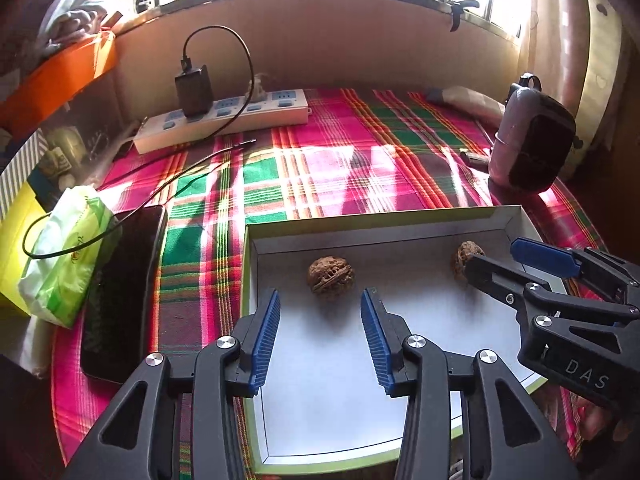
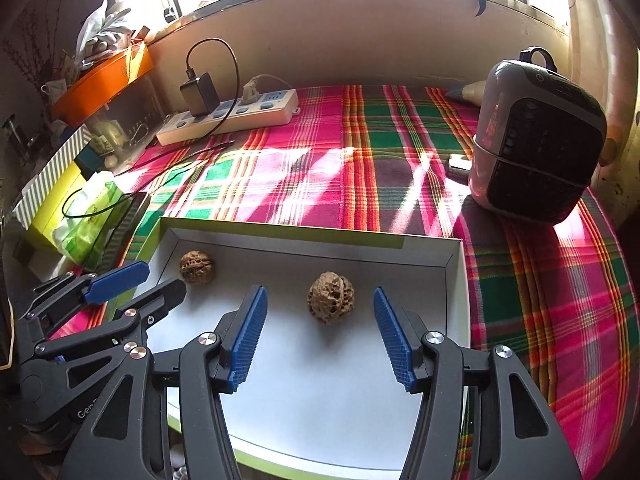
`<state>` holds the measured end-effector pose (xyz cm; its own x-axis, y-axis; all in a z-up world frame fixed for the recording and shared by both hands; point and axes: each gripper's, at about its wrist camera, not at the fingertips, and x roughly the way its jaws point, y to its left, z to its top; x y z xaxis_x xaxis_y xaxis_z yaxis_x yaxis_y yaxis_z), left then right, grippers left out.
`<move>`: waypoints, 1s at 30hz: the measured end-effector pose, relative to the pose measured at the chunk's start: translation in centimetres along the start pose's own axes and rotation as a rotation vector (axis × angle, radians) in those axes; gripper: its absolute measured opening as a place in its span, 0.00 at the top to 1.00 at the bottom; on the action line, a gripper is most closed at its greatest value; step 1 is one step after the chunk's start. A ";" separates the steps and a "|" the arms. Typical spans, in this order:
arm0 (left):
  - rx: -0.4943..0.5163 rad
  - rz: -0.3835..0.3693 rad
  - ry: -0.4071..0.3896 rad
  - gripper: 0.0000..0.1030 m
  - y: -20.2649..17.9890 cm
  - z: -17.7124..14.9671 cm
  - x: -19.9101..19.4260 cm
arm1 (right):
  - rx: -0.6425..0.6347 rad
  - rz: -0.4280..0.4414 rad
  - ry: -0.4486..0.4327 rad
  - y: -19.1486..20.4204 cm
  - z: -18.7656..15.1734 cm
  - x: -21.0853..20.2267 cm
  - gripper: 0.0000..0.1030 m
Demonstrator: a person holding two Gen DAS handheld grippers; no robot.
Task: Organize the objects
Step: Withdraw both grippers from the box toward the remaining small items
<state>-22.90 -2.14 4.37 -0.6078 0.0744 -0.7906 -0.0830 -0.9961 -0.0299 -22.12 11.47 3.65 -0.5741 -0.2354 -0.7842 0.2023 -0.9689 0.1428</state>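
A shallow white box with a green rim lies on the plaid cloth, with two walnuts on its floor. My left gripper is open, and one walnut rests loose just off its blue fingertips. In the right wrist view this gripper comes in from the left, beside that walnut. My right gripper is open too. The other walnut sits between its fingertips with a gap on each side. In the left wrist view the right gripper partly hides that walnut.
A black phone and a green tissue pack lie left of the box, with a cable across them. A white power strip with a black charger stands at the back. A pink and black appliance stands at the right.
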 end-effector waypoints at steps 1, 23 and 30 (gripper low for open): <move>-0.002 -0.002 -0.003 0.61 0.0 -0.2 -0.3 | 0.001 0.001 -0.007 0.1 -0.1 -0.4 0.45; -0.011 -0.003 -0.083 0.61 -0.4 -6.5 -7.5 | -0.021 0.029 -0.084 2.3 -5.9 -6.4 0.45; -0.016 -0.023 -0.086 0.61 -0.7 -8.1 -8.5 | -0.016 0.045 -0.094 2.9 -7.8 -7.4 0.45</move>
<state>-11.24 -2.44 6.17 -0.6717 0.1004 -0.7340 -0.0856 -0.9947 -0.0576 -11.11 11.03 5.17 -0.6360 -0.2859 -0.7168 0.2419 -0.9559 0.1666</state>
